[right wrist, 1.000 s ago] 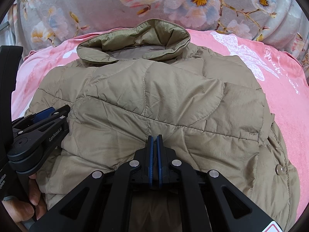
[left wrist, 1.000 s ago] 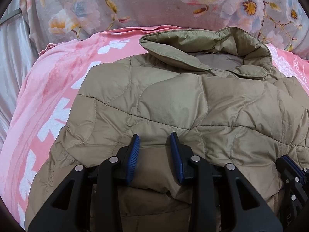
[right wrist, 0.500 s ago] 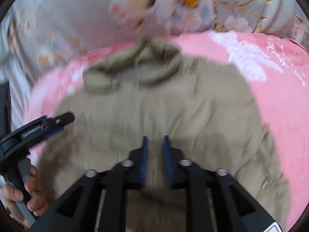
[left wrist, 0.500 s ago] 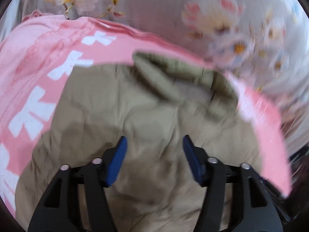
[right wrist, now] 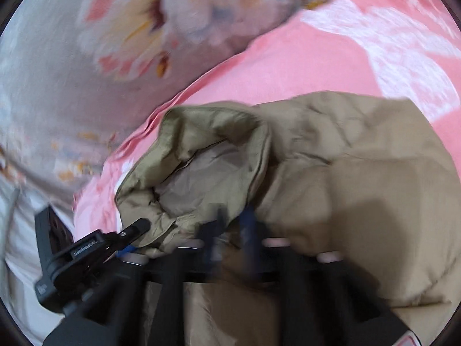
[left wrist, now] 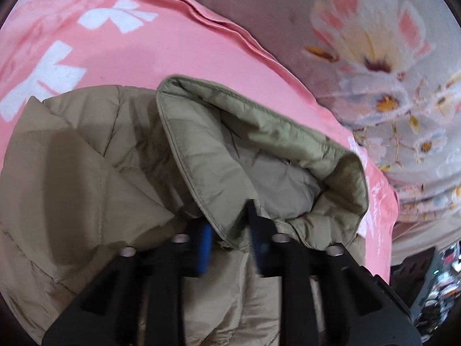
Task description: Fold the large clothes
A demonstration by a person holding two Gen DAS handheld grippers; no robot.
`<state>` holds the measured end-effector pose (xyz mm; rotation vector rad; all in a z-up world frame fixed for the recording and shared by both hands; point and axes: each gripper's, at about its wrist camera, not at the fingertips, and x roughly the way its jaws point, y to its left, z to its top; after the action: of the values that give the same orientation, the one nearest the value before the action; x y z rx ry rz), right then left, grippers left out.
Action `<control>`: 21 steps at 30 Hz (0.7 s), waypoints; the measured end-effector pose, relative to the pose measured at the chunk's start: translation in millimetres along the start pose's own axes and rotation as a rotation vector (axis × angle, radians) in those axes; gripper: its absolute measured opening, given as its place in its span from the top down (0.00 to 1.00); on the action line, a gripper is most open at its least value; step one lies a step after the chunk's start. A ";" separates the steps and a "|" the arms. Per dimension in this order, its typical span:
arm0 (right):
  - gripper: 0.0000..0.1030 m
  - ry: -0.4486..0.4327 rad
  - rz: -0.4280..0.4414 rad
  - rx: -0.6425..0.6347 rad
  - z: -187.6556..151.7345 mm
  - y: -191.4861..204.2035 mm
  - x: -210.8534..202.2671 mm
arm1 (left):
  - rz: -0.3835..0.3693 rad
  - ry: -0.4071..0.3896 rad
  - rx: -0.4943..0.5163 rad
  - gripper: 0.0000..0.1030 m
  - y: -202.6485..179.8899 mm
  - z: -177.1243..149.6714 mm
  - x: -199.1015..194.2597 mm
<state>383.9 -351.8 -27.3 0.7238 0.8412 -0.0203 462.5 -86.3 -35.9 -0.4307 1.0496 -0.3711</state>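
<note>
A tan quilted jacket (left wrist: 80, 173) lies on a pink blanket (left wrist: 161, 46), its olive-lined collar (left wrist: 259, 144) standing open. My left gripper (left wrist: 230, 245) has its blue-padded jaws open, one on each side of the collar's near edge. In the right wrist view the jacket (right wrist: 360, 178) fills the lower right and the collar (right wrist: 207, 144) sits centre left. My right gripper (right wrist: 233, 230) is blurred, jaws a little apart at the collar's right edge. The left gripper also shows in the right wrist view (right wrist: 95, 248), at the collar's left corner.
A grey floral bedcover (left wrist: 374, 57) lies beyond the pink blanket, and shows in the right wrist view (right wrist: 115, 43). White fabric (right wrist: 17, 230) sits at the far left. Dark clutter (left wrist: 440, 288) lies off the bed at lower right.
Both grippers let go of the jacket's body and moved forward to the collar. The right gripper opened from shut. The two views turned inward toward each other.
</note>
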 end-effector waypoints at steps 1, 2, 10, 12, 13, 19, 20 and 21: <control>0.96 -0.021 -0.024 -0.043 -1.1 4.9 -3.2 | 0.012 -0.016 0.019 0.88 -0.6 -4.3 -1.9; 0.97 -0.049 -0.061 -0.098 -4.2 9.3 -9.2 | 0.023 -0.023 0.032 0.90 -0.1 -6.9 -2.3; 0.99 -0.025 -0.206 -0.207 -26.6 4.2 10.7 | 0.128 -0.076 0.165 0.89 0.2 -31.7 9.2; 0.99 -0.030 -0.235 -0.232 -30.2 5.3 13.5 | 0.150 -0.086 0.191 0.89 -2.9 -33.9 10.8; 0.99 -0.034 -0.244 -0.240 -31.5 7.1 15.7 | 0.154 -0.092 0.196 0.89 -3.1 -34.6 10.9; 1.00 -0.042 -0.251 -0.242 -32.7 5.0 17.6 | 0.150 -0.117 0.202 0.89 -2.4 -35.2 10.3; 1.00 -0.042 -0.249 -0.240 -32.3 4.6 17.8 | 0.151 -0.119 0.203 0.89 -2.2 -35.6 10.4; 1.00 -0.043 -0.247 -0.238 -32.1 5.3 18.3 | 0.150 -0.120 0.203 0.89 -3.4 -34.3 11.7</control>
<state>376.3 -324.1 -51.1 0.3920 0.8711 -0.1537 437.0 -100.6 -57.6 -0.1887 0.9104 -0.3104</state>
